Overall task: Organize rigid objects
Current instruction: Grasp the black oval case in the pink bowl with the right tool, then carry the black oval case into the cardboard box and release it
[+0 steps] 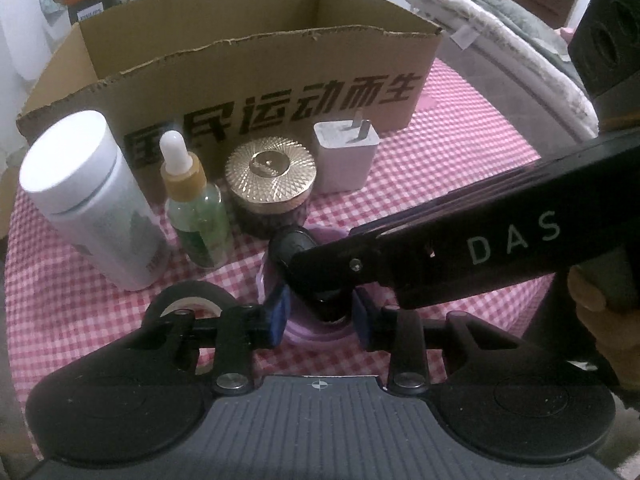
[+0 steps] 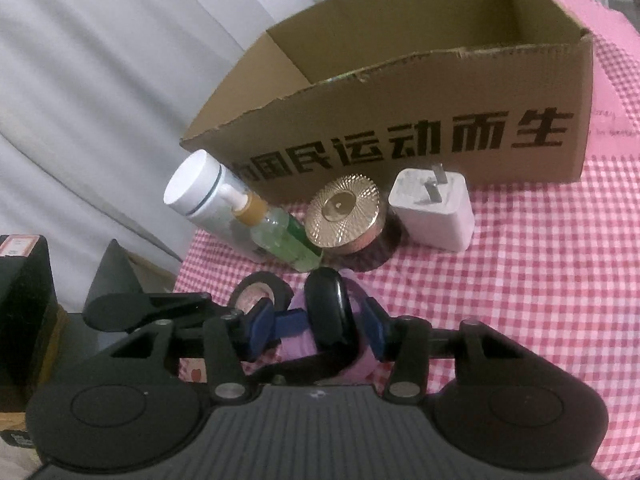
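Observation:
A lilac object (image 1: 304, 332) with a glossy black rounded part (image 2: 330, 308) stands on the pink checked cloth (image 1: 460, 168). My left gripper (image 1: 319, 314) has its blue pads pressed on the lilac body from both sides. My right gripper (image 2: 317, 330) straddles the black part, jaws apart, with a gap at its left pad. One of its fingers (image 1: 400, 264) crosses over the object. Behind stand a white cylinder bottle (image 1: 88, 196), a dropper bottle (image 1: 196, 208), a gold-lidded jar (image 1: 270, 184) and a white charger plug (image 1: 346, 156). A black tape roll (image 1: 188, 300) lies to the left.
An open cardboard box (image 1: 280, 92) with black lettering stands behind the row of objects. A furry blanket (image 1: 500, 40) lies at the back right. A hand (image 1: 600, 312) holds the right gripper. Dark boxes (image 2: 20, 300) sit off the table's left edge.

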